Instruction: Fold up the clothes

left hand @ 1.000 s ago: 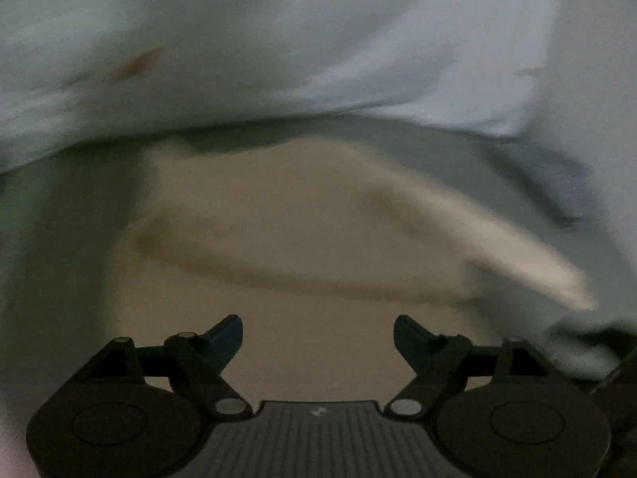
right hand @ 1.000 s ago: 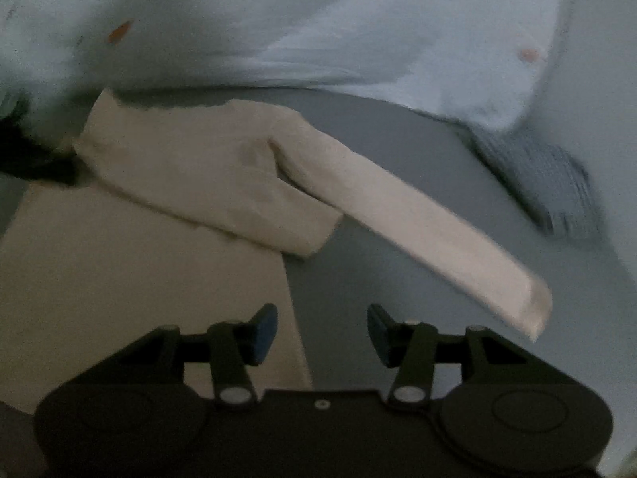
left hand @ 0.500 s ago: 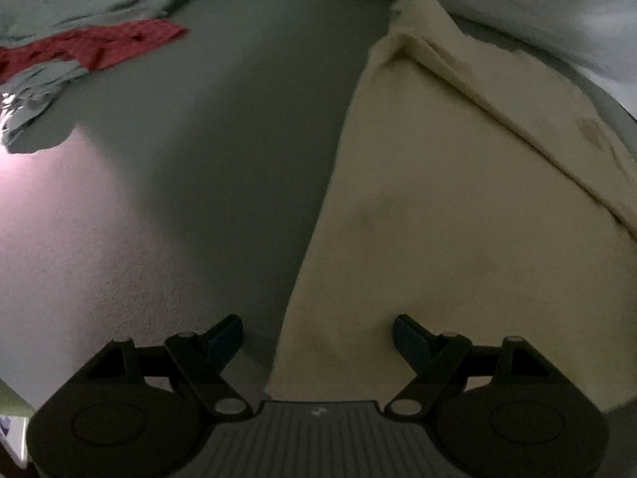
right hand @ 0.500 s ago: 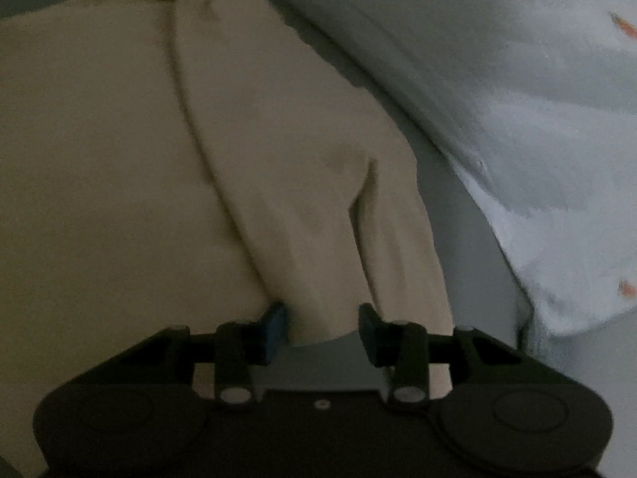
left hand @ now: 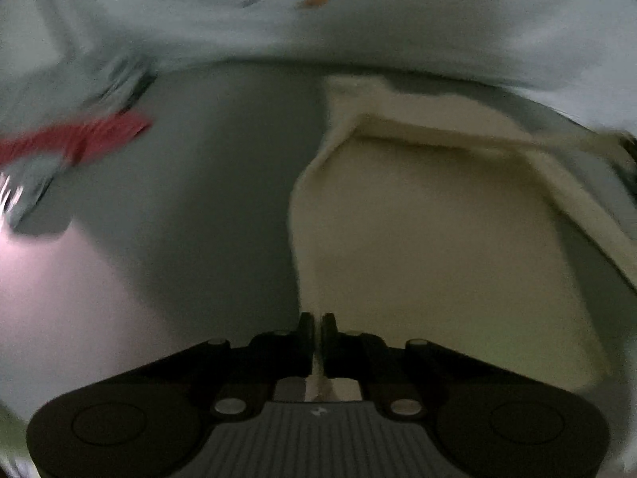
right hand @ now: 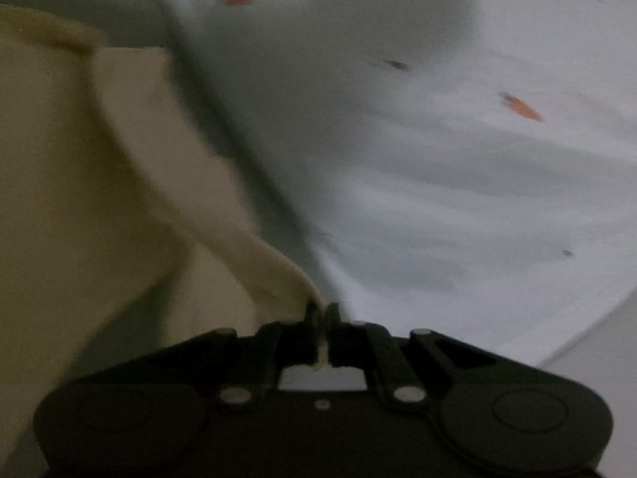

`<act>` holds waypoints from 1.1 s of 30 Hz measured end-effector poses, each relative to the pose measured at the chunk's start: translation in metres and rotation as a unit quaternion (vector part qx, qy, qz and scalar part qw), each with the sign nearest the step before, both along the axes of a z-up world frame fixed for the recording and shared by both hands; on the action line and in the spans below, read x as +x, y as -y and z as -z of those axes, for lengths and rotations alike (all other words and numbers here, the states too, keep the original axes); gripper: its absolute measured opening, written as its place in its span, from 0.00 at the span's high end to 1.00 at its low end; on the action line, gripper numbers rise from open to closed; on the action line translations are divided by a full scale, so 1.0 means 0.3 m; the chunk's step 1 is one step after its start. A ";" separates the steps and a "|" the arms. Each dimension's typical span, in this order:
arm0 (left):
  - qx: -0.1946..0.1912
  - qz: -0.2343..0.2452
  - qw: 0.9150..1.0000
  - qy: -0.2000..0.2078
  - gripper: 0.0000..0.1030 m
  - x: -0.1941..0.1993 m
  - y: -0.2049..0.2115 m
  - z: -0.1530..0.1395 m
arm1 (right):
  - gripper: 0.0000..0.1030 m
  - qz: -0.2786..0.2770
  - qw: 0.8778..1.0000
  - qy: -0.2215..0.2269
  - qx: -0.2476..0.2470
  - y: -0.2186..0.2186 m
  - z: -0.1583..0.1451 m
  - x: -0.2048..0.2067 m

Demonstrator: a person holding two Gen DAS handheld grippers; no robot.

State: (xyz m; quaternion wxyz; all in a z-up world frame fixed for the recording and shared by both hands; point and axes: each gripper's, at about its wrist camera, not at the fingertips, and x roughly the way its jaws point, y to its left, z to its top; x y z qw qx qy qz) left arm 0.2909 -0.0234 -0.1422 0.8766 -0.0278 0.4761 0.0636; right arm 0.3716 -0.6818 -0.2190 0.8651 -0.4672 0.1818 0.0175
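Note:
A cream long-sleeved top (left hand: pixel 418 239) lies spread on a grey surface (left hand: pixel 223 199), its sleeve folded across the far side. My left gripper (left hand: pixel 317 324) has its jaws closing tight on the top's left edge, and a strip of cloth shows between the pads. In the right wrist view the same cream top (right hand: pixel 79 167) fills the left half. My right gripper (right hand: pixel 322 312) has its jaws closing on a lifted fold of its right edge, with cream cloth pinched between the fingers.
White bedding with small orange prints (left hand: pixel 358 12) runs along the far side and fills the right of the right wrist view (right hand: pixel 458 159). A red garment (left hand: pixel 79 139) on a pale grey cloth (left hand: pixel 32 187) lies far left.
Both grippers went from open to shut on the cream top's edges. The left view swung back toward the bedding, and the right gripper's edge of the top now hangs lifted.

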 end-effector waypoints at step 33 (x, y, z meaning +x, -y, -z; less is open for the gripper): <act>-0.152 -0.076 0.985 -0.018 0.32 0.417 -0.398 0.178 | 0.86 -0.099 0.858 -0.277 0.421 -0.502 -0.011 0.542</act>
